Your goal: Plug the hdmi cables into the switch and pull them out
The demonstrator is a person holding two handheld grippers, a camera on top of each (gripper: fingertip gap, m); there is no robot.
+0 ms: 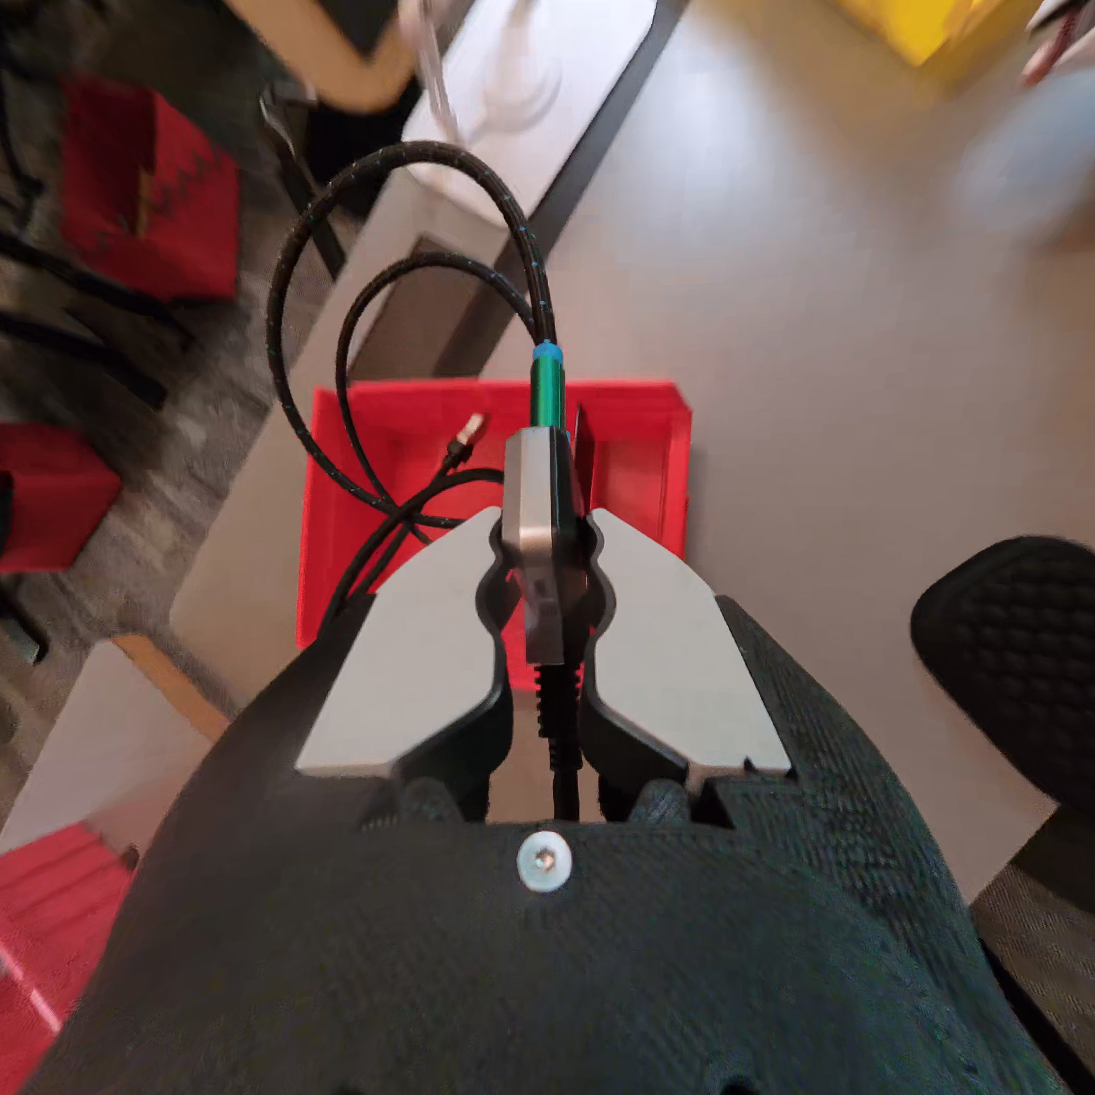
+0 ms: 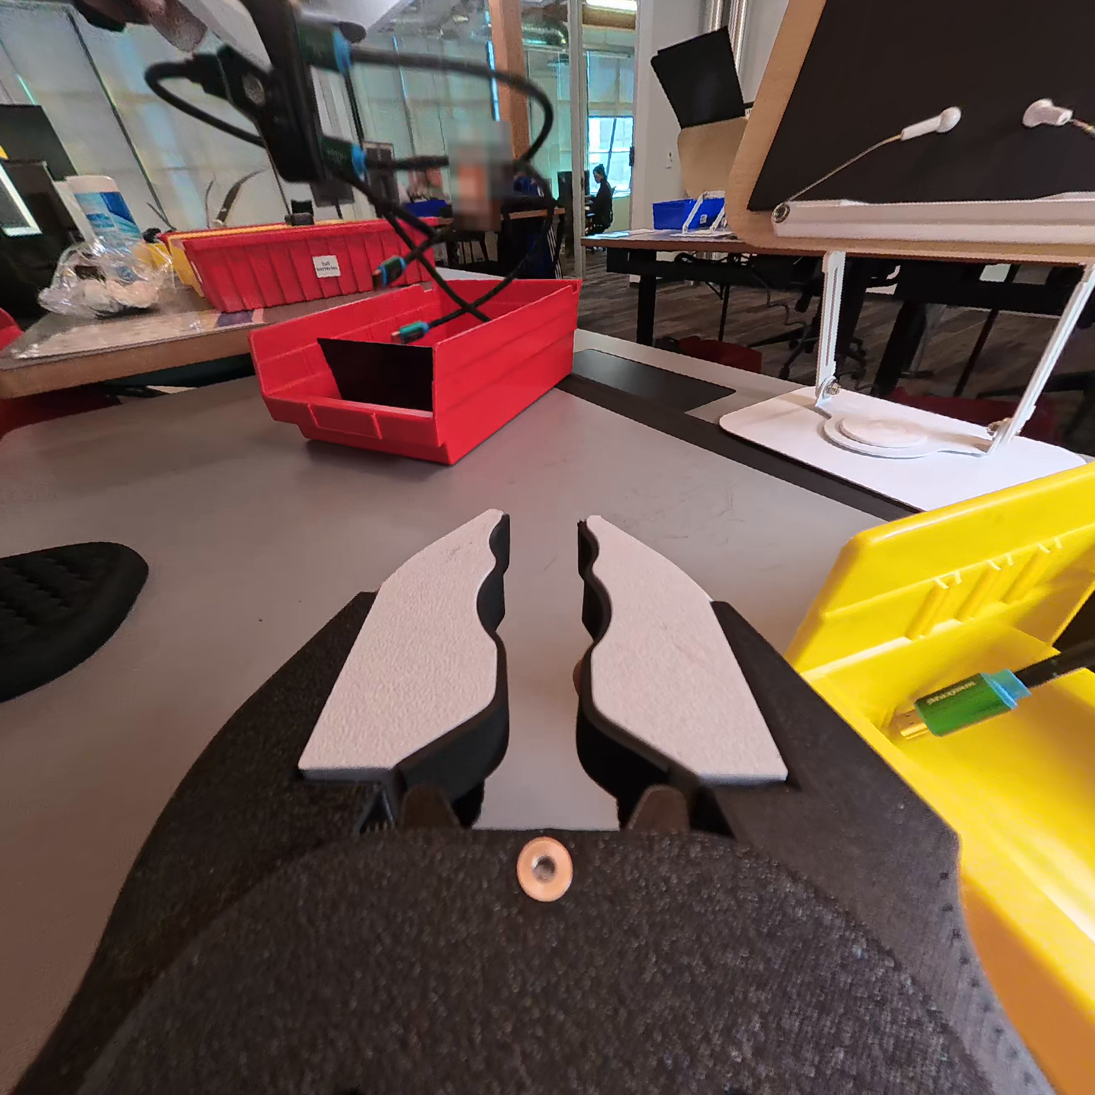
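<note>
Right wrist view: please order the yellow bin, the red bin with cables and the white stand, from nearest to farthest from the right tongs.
1. Yellow bin, right beside the right tongs, on their right.
2. White stand, ahead on the right.
3. Red bin, ahead on the left, about as far as the stand; too close to call.

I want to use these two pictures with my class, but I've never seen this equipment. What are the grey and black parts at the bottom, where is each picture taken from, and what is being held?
A person holds a pair of hand-held tongs in each hand, with a camera on each looking along its fingers. In the left view, the left tongs grip a grey HDMI switch with a green plug in it, above a red bin. In the right view, the right tongs are open and empty, low over the grey table. A yellow bin beside them holds another green plug.
</note>
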